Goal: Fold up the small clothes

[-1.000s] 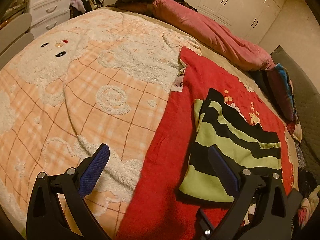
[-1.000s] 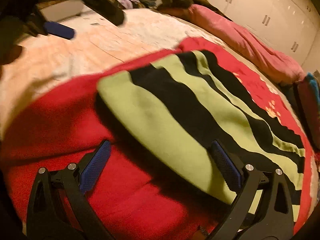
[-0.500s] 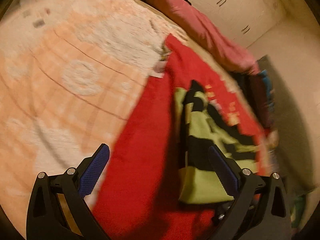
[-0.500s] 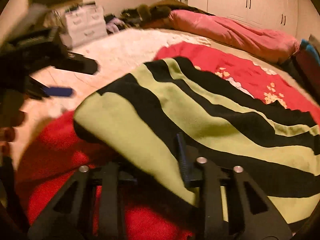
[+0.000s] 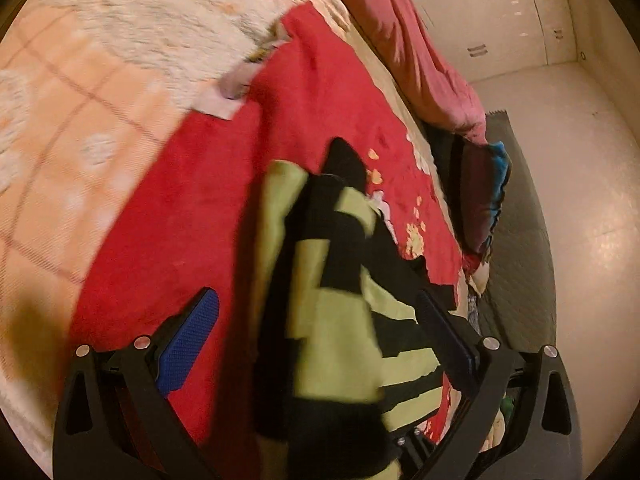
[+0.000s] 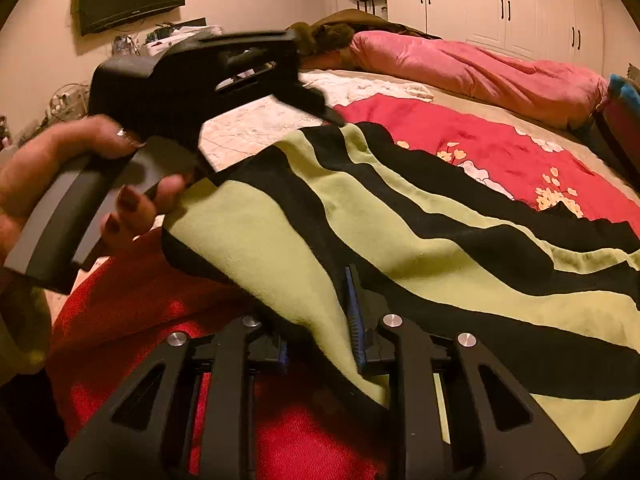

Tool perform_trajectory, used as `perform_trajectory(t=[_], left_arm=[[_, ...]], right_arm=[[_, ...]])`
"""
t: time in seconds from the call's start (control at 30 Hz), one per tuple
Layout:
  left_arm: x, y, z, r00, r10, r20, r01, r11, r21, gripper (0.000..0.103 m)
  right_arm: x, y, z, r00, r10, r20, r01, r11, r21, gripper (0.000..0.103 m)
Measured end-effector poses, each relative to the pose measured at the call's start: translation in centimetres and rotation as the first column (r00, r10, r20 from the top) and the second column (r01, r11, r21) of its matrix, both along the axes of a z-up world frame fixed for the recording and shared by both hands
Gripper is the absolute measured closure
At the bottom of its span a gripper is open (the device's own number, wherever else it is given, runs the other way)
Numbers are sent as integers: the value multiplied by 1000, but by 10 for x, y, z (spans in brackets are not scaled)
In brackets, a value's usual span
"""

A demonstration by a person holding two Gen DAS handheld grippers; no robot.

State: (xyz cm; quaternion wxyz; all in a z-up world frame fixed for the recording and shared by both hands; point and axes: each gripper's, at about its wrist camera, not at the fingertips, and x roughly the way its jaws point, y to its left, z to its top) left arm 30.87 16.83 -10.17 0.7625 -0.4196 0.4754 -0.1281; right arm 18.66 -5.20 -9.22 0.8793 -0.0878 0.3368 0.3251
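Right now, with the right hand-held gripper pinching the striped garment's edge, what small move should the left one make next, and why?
Probably close the left hand-held gripper on the fabric. Its jaws are wide open with the green and black striped garment draped between them, not yet pressed. The right hand-held gripper is already shut on the near edge, so a second hold would let both lift the edge over the red blanket to fold it.

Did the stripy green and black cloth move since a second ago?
Yes. The striped garment lay flat on the red blanket then; now the right gripper pinches its near edge, lifted off the blanket toward the camera.
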Motion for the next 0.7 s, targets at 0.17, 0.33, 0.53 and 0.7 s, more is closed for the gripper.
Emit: perform_trajectory(t=[0.17,0.33,0.53,0.7], left_arm=[[10,-14,-6,999,-2,-37,3,1000,20,62],[-2,-19,6,999,38,-5,-37,998,47,83],[-6,-46,50,997,10,72,-18,994,111,84],[-3,-81,86,993,-26,118,6,986,167,84]], right_arm=[[5,0,-3,1000,-10,-12,10,1000,-7,74],[3,-4,3,1000,12,-15,-12,1000,12,85],[2,-25,23,1000,-11,-26,14,996,93,92],[1,-54,46,999,-51,-11,52,987,155,95]])
